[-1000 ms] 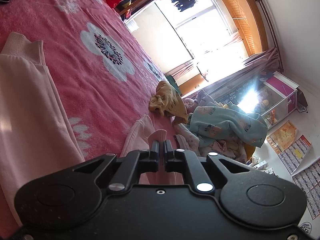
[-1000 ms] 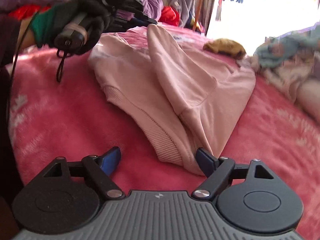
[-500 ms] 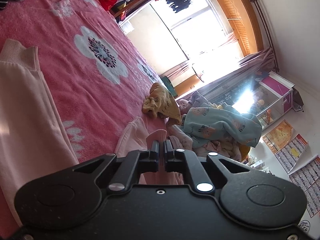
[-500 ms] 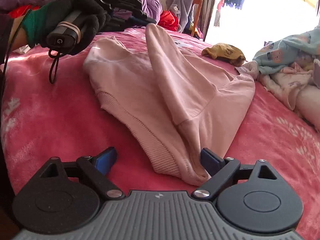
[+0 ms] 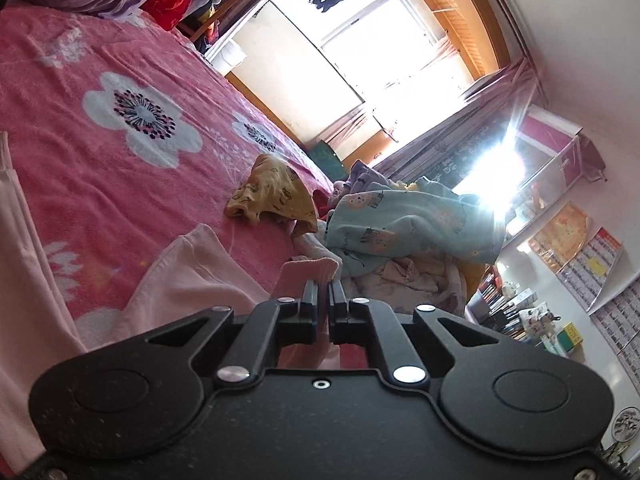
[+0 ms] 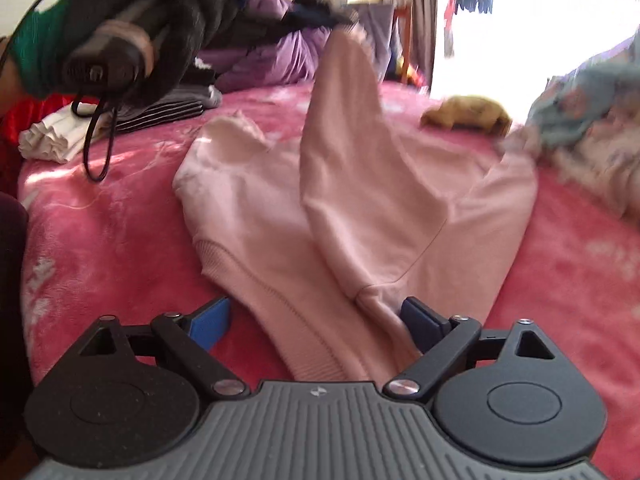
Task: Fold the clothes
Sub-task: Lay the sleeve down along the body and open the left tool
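Observation:
A pale pink sweater (image 6: pixel 400 208) lies spread on the pink flowered blanket (image 6: pixel 120 216). My left gripper (image 5: pixel 323 286) is shut on the ribbed cuff of one sleeve (image 5: pixel 308 270). In the right wrist view a gloved hand (image 6: pixel 120 40) holds that left gripper (image 6: pixel 320 20) high, and the sleeve (image 6: pixel 344 120) hangs from it in a steep peak, blurred by motion. My right gripper (image 6: pixel 316 316) stands open low over the near end of the sweater. The ribbed hem (image 6: pixel 288 320) lies between its blue pads, which do not press on it.
A yellow garment (image 5: pixel 272 196) and a heap of light blue and pale clothes (image 5: pixel 404 224) lie at the far side of the bed. Folded grey striped and white clothes (image 6: pixel 120 120) sit at the left. Purple bedding (image 6: pixel 280 56) lies behind, by a bright window.
The left gripper has risen with the cuff, pulling the sleeve up taller. The right gripper's jaws have spread a little wider, and it has shifted slightly along the hem.

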{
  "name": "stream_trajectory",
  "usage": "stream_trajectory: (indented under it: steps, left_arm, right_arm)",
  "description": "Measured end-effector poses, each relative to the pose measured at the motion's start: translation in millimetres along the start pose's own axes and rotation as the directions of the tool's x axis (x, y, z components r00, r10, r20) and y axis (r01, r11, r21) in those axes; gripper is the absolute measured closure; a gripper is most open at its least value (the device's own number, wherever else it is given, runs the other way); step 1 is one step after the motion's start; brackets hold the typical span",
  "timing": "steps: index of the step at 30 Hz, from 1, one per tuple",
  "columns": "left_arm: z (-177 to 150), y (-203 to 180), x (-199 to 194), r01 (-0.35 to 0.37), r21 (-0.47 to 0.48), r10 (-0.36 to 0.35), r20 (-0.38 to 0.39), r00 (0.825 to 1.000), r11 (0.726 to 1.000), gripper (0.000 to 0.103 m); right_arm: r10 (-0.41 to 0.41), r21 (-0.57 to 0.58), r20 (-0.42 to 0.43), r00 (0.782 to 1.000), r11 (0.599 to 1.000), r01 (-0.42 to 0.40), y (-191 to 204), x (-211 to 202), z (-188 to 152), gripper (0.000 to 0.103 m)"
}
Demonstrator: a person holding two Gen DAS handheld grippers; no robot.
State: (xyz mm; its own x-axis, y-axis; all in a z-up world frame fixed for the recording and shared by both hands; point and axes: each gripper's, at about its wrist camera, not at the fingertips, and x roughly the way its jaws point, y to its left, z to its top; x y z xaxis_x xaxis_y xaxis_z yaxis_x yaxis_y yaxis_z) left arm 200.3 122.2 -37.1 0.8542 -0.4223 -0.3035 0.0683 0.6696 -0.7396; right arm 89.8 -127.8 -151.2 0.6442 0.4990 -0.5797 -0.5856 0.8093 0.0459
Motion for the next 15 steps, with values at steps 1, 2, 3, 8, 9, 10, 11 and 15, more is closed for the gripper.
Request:
stream_trajectory:
  steps: [1,2,3,8,9,10,11,15]
  left_arm:
    - [3,-7,8,-0.007,0.009,0.007,-0.007,1.0,1.0,0.099]
    - [6,-15,17,-0.015,0.02,0.015,-0.014,1.0,1.0,0.099]
    - [7,-23,26,-0.023,0.035,0.024,-0.022,0.999,0.999,0.099]
    - [2,-54,80,-0.077,0.107,0.086,-0.076,0.993,0.991,0.099]
    - [-1,-57,91,-0.09,0.114,0.101,-0.089,0.991,0.989,0.099]
    - [-6,-59,102,-0.1,0.118,0.112,-0.104,0.988,0.988,0.099]
    - [-11,-60,113,-0.117,0.124,0.132,-0.116,0.984,0.985,0.099]
    - [-28,-59,149,-0.163,0.125,0.183,-0.165,0.969,0.979,0.099]
  right_arm:
    - [0.013,0.04,0.003,1.0,0.999,-0.013,-5,-2,0,0.011]
    - [0.03,0.09,0.01,1.0,0.995,-0.03,-11,-5,-1,0.011]
    - [0.041,0.136,0.02,0.999,0.99,-0.044,-17,-8,-3,0.011]
    - [0.074,0.236,0.056,0.996,0.968,-0.085,-31,-15,-12,0.011]
    - [0.078,0.236,0.059,0.995,0.968,-0.09,-31,-16,-13,0.011]
    - [0.079,0.226,0.059,0.995,0.97,-0.09,-29,-16,-13,0.011]
    - [0.079,0.215,0.062,0.995,0.972,-0.091,-27,-17,-14,0.011]
    - [0.084,0.179,0.062,0.995,0.979,-0.094,-22,-19,-14,0.01]
